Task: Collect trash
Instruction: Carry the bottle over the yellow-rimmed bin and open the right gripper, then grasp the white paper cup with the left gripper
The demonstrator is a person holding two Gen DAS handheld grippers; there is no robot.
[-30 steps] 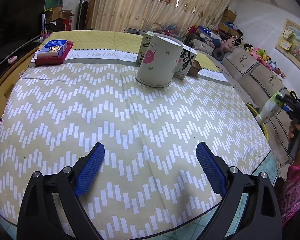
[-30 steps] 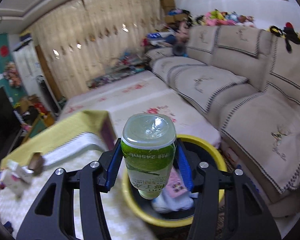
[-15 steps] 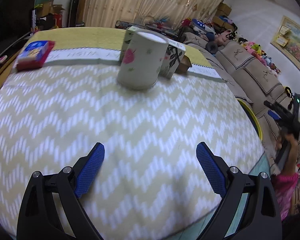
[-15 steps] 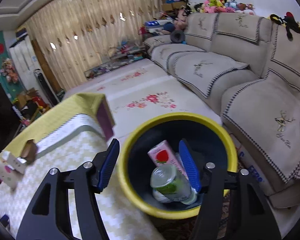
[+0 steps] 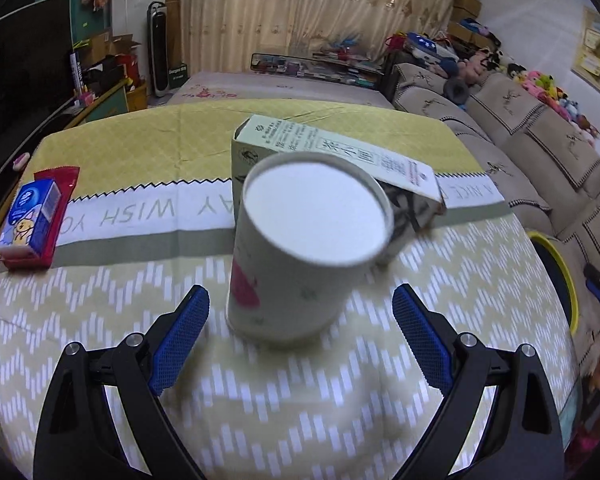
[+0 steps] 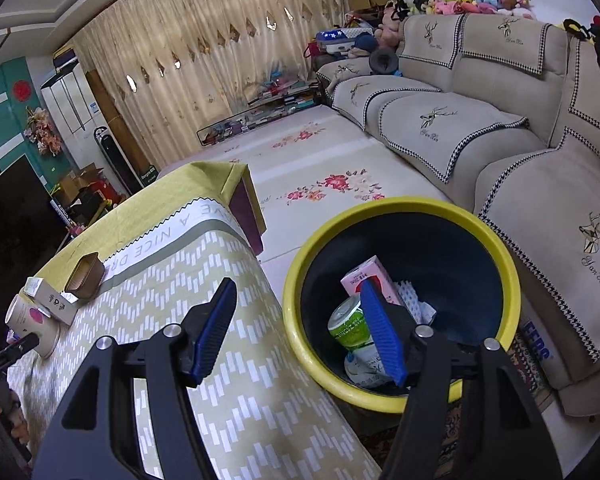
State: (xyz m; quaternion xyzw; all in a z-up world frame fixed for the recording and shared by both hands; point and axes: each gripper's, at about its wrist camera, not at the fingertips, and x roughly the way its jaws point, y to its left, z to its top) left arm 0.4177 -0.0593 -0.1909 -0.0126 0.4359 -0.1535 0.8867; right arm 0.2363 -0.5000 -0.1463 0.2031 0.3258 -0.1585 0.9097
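Living room, artificially lit: full-width beige curtains (image 6: pixel 204 64) with diamond-shaped cut-outs letting in points of daylight, white ceiling with stepped moulding, a teal wall panel (image 6: pixel 4 108) at the left, and a framed picture (image 5: pixel 598 56) on the white right-hand wall. Furniture: long beige sofa (image 6: pixel 500 128) with houndstooth-edged deer-motif covers and a row of plush toys (image 6: pixel 472 0) along its back, a dark television screen (image 5: pixel 20 92), a black tower fan (image 5: pixel 158 48), open cardboard boxes (image 5: pixel 112 48). Floor: pale mat with pink flower print (image 6: pixel 340 184); the counter (image 5: pixel 140 148) wears a yellow and chevron-patterned cloth.
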